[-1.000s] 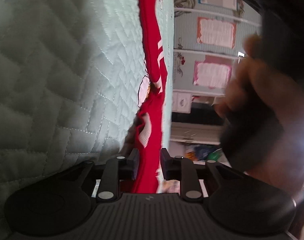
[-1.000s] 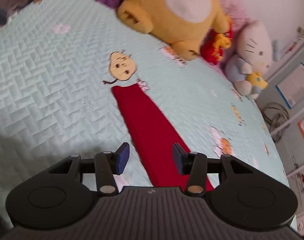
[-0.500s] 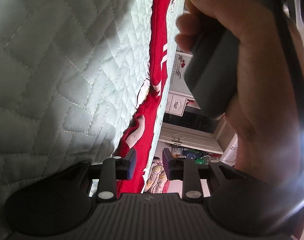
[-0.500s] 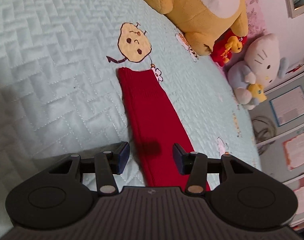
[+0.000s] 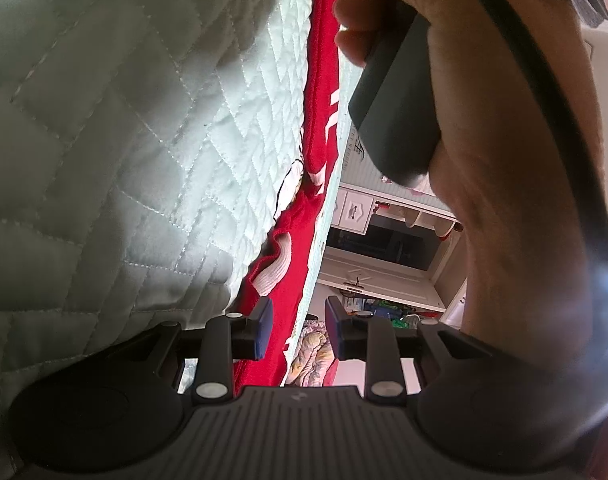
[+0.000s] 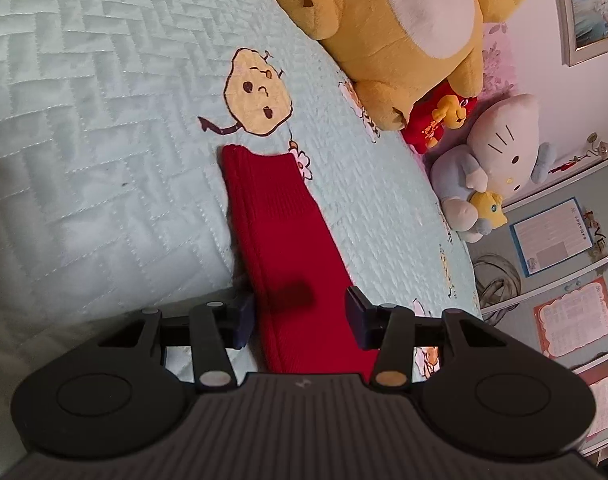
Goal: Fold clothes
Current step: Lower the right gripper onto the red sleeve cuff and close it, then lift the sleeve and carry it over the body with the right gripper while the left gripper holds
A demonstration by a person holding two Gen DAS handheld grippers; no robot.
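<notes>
Red garment [image 6: 281, 248] lies stretched out long on the bed [image 6: 83, 128], no fold visible; left gripper [image 5: 295, 330] and right gripper [image 6: 299, 316] both gape open, straddling it.

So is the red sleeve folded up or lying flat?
Flat: the sleeve lies stretched out straight on the quilt, no fold showing.

You see a pale green quilt [image 6: 103, 128] with a stitched cartoon face [image 6: 257, 94]. At its far edge a big yellow plush bear [image 6: 400, 28] sits beside a small red toy [image 6: 436, 118] and a white cat plush [image 6: 500, 152]. Behind them, papers [image 6: 552, 240] hang on the wall.
</notes>
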